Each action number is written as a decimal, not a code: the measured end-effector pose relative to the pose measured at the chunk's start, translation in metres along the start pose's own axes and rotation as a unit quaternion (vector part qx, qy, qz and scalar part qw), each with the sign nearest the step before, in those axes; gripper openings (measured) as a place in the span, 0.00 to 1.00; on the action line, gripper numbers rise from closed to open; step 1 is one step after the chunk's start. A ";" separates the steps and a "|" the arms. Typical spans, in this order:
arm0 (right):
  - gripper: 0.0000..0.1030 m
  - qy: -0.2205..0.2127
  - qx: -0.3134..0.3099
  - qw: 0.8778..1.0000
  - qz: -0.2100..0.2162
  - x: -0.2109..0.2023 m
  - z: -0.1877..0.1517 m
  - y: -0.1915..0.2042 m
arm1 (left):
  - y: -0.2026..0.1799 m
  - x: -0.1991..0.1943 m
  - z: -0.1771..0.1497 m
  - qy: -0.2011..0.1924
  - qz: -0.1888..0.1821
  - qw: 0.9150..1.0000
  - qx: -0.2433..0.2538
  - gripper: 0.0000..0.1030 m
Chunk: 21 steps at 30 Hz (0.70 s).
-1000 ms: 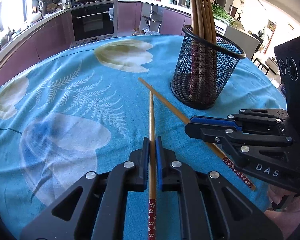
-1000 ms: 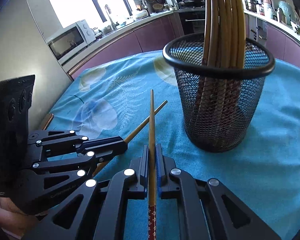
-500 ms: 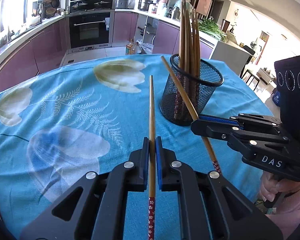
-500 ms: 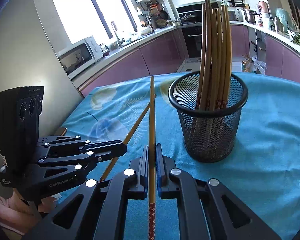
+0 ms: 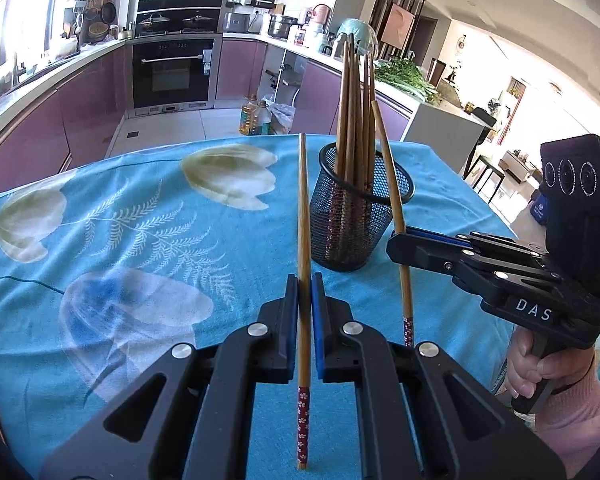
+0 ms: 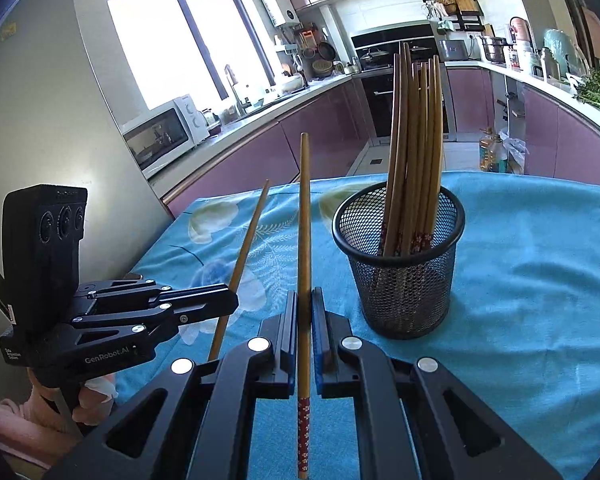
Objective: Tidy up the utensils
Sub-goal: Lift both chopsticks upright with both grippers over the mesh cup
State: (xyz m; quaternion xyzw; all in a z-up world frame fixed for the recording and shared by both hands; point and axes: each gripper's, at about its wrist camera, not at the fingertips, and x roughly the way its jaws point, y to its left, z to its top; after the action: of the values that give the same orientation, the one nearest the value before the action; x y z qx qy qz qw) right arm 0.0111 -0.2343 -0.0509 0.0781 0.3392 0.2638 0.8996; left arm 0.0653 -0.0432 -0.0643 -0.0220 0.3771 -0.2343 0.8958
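In the left wrist view, the left gripper [image 5: 305, 296] is clamped on one chopstick [image 5: 303, 216], now lifted clear of the blue tablecloth [image 5: 120, 220] where a second ago it lay low over it; the mesh holder [image 5: 360, 220] stands at one o'clock. At three o'clock the right gripper [image 5: 398, 240] pinches a second chopstick [image 5: 392, 184], also raised, so both look ready to drop in. In the right wrist view, the right gripper [image 6: 305, 300] grips its chopstick [image 6: 304, 220]; the left gripper [image 6: 230, 300] sits at nine o'clock, and the holder [image 6: 400, 264] at one o'clock carries roughly seven chopsticks [image 6: 414, 140].
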 end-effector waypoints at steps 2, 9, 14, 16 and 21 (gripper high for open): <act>0.06 -0.004 0.000 1.000 -0.001 -0.003 0.001 -0.001 | -0.001 -0.003 0.001 -0.003 -0.002 1.000 0.000 0.07; 0.06 -0.017 -0.001 1.000 -0.004 -0.011 0.001 -0.002 | -0.004 -0.012 0.003 -0.012 -0.010 1.000 0.001 0.07; 0.06 -0.026 -0.002 1.000 -0.006 -0.019 0.001 -0.002 | -0.005 -0.017 0.005 -0.018 -0.015 1.000 0.001 0.07; 0.06 -0.030 -0.002 1.000 -0.006 -0.021 0.003 -0.001 | -0.006 -0.019 0.006 -0.021 -0.016 1.000 0.002 0.07; 0.06 -0.040 -0.005 0.999 -0.008 -0.026 0.007 0.000 | -0.007 -0.025 0.008 -0.028 -0.020 0.999 0.003 0.07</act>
State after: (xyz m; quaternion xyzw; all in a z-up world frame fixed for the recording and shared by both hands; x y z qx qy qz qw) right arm -0.0009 -0.2481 -0.0309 0.0815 0.3019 0.2544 0.9151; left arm 0.0524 -0.0400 -0.0404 -0.0334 0.3508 -0.2526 0.9011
